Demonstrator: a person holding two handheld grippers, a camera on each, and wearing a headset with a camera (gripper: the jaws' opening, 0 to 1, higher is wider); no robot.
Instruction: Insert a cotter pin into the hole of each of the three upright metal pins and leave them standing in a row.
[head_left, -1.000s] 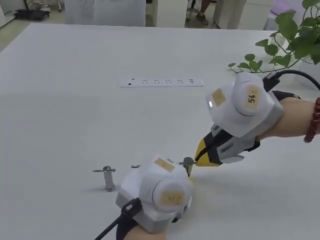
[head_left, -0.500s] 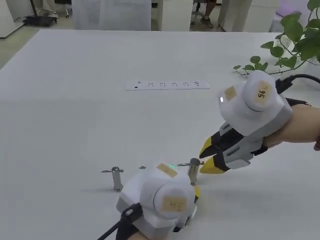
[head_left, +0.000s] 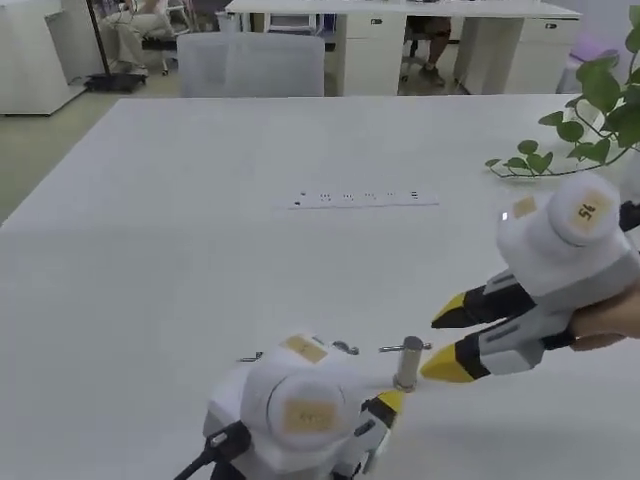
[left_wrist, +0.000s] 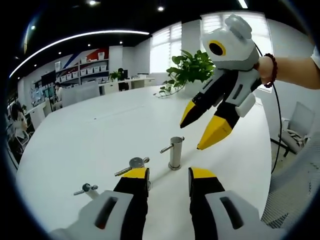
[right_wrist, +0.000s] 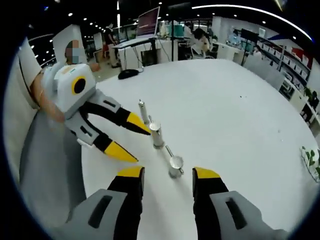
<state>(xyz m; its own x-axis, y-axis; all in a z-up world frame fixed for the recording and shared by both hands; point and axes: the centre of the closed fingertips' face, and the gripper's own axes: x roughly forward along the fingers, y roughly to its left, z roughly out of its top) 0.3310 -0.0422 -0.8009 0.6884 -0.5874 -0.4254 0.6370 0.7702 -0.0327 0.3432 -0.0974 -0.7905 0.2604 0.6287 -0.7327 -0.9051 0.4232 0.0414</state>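
Two hand-held grippers — left (left_wrist: 168, 174), right (head_left: 443, 340) — gape empty over a white table (head_left: 200, 200); desks (head_left: 400, 25), plant (head_left: 600, 100) behind.

Three metal pins (left_wrist: 175, 152), three cotter pins (left_wrist: 166, 148), two hand-held grippers (head_left: 435, 346), one power strip (head_left: 365, 198), one plant (head_left: 600, 90).

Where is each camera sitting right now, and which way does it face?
Left gripper view: rides the left gripper, facing along its open jaws over the three upright pins toward the right gripper and the plant; the person's wrist shows.
Right gripper view: rides the right gripper, facing along its open jaws down the pin row toward the left gripper.
Head view: on the headset, looking forward and down at the table; both grippers show.
Shared: both gripper views hold all three pins, seen from roughly opposite sides.
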